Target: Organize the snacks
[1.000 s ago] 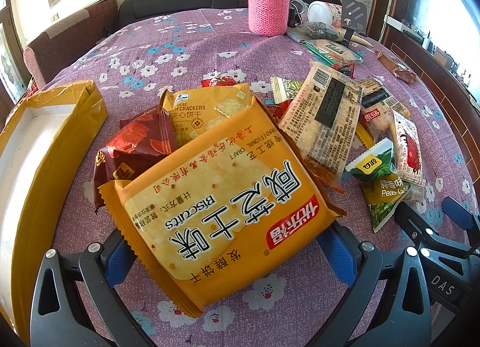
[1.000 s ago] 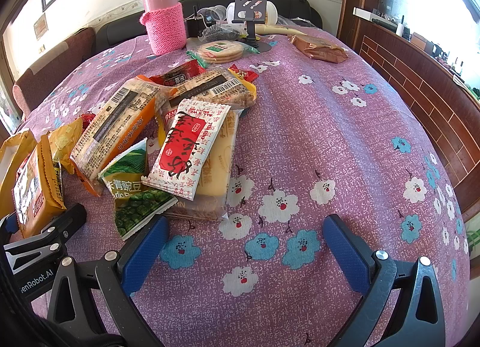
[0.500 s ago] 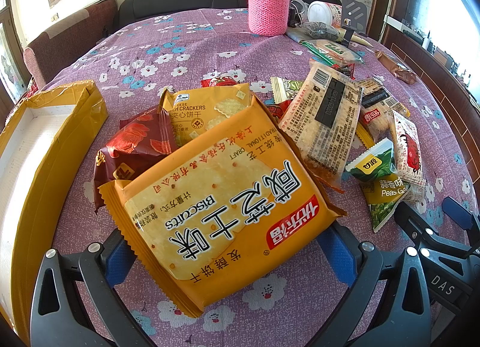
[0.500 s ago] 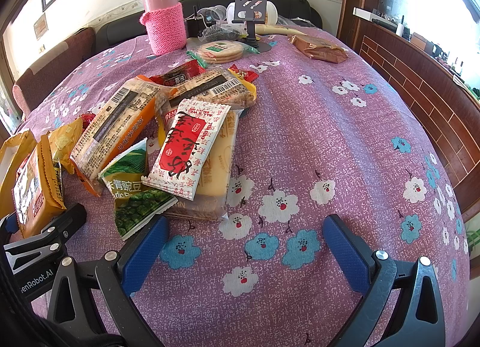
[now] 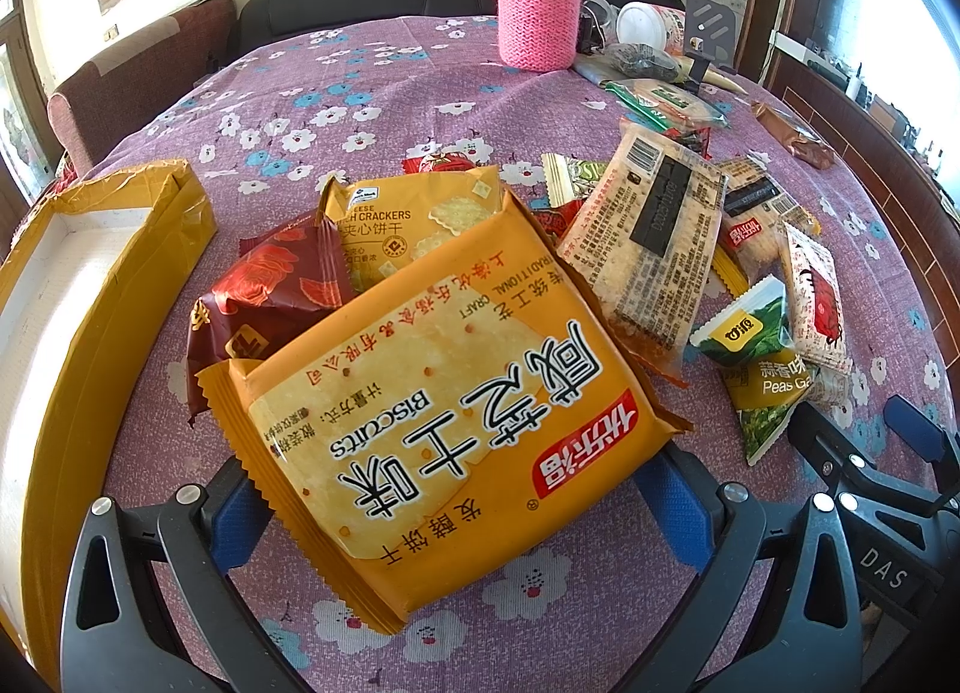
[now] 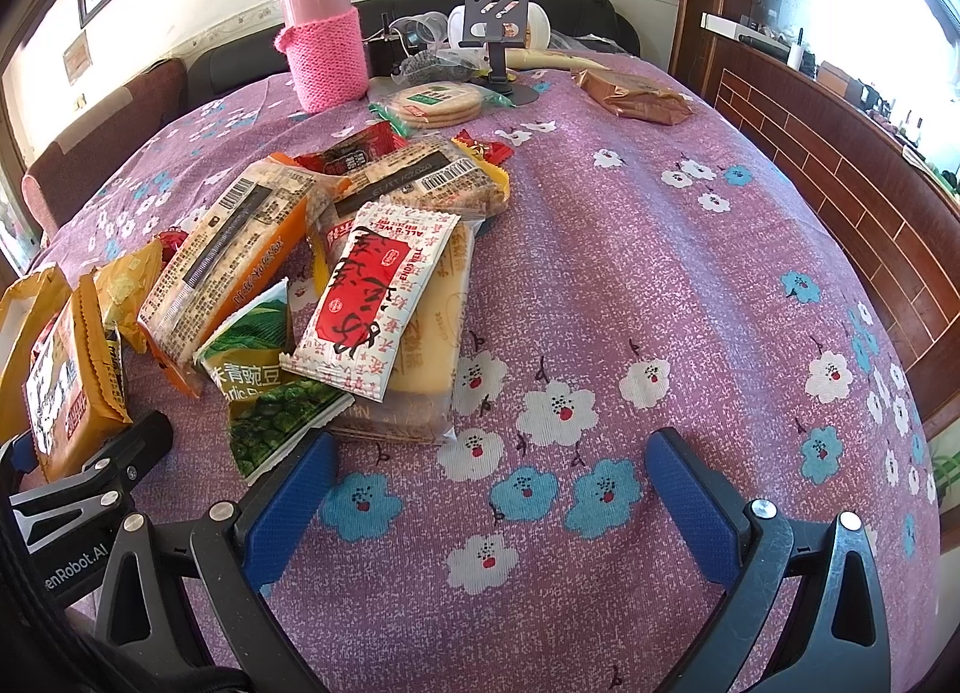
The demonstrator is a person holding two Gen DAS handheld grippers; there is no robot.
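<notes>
My left gripper (image 5: 456,519) is shut on a big orange biscuit pack (image 5: 444,405), its blue pads against the pack's two sides, just above the purple flowered tablecloth (image 5: 360,93). Behind it lie a dark red packet (image 5: 270,291) and a yellow cracker pack (image 5: 408,225). A yellow box (image 5: 102,297) with a white inside stands open at the left. My right gripper (image 6: 492,489) is open and empty over bare cloth, right of a pile with a green pea packet (image 6: 270,393) and a red-and-white packet (image 6: 372,303).
A pink knit-covered flask (image 6: 324,45), a phone stand (image 6: 498,27), round crackers (image 6: 435,102) and a brown packet (image 6: 636,93) stand at the table's far side. A wooden wall panel (image 6: 840,165) runs along the right. More packets lie in the left wrist view (image 5: 660,237).
</notes>
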